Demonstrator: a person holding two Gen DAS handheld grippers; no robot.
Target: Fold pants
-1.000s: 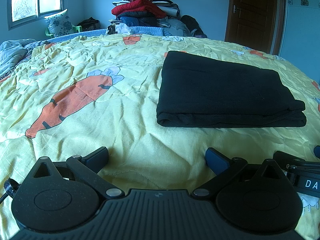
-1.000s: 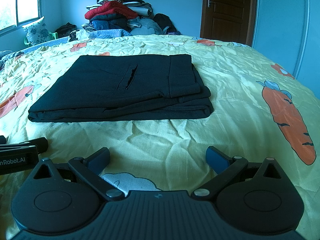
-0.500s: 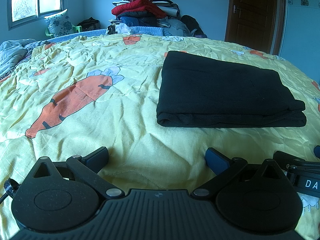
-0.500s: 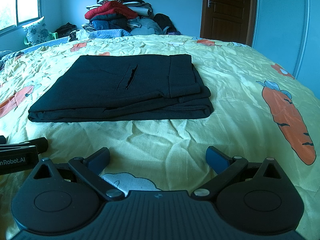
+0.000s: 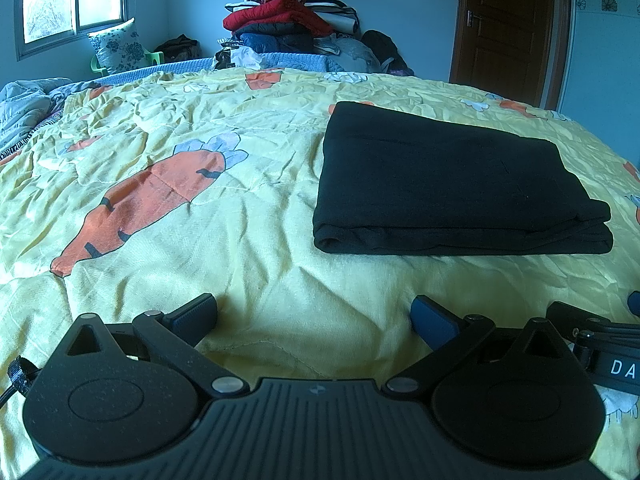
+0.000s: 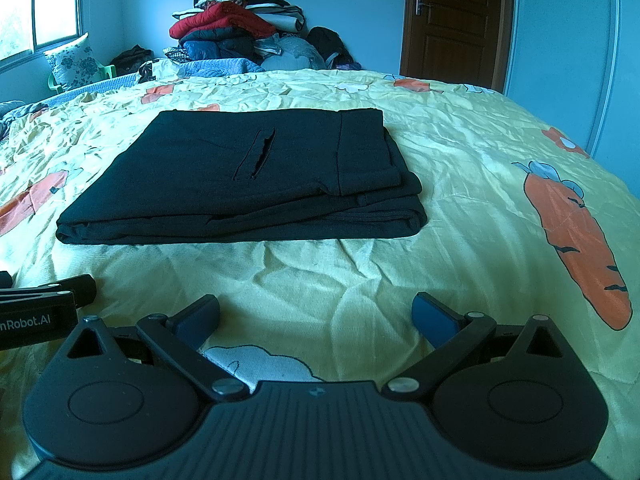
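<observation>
The left gripper [image 5: 314, 312] sits low over the bed with its jaws spread wide and nothing between them; its blue-padded fingertips [image 5: 430, 314] are just above the yellow bedspread [image 5: 260, 240]. Just to its right, at the edge of the left wrist view, is part of the right gripper's black body. Ahead of the left gripper and off to its right lie the pants [image 5: 448, 184], black, folded into a flat rectangular stack, well clear of the fingertips, with the rounded fold edge facing the gripper. Ahead and to its left is a large orange carrot print [image 5: 148, 204] on the bedspread.

The right gripper [image 6: 316, 314] is likewise spread wide and empty, resting low above the bedspread [image 6: 460, 200]. The pants [image 6: 248, 176] lie straight ahead and slightly to its left, apart from the fingertips, with a slit pocket on the top layer and the stacked layer ends toward the right. Beyond the bed, a heap of clothes [image 6: 236, 28] is piled against the blue wall, with a brown door [image 6: 452, 20] to its right.
</observation>
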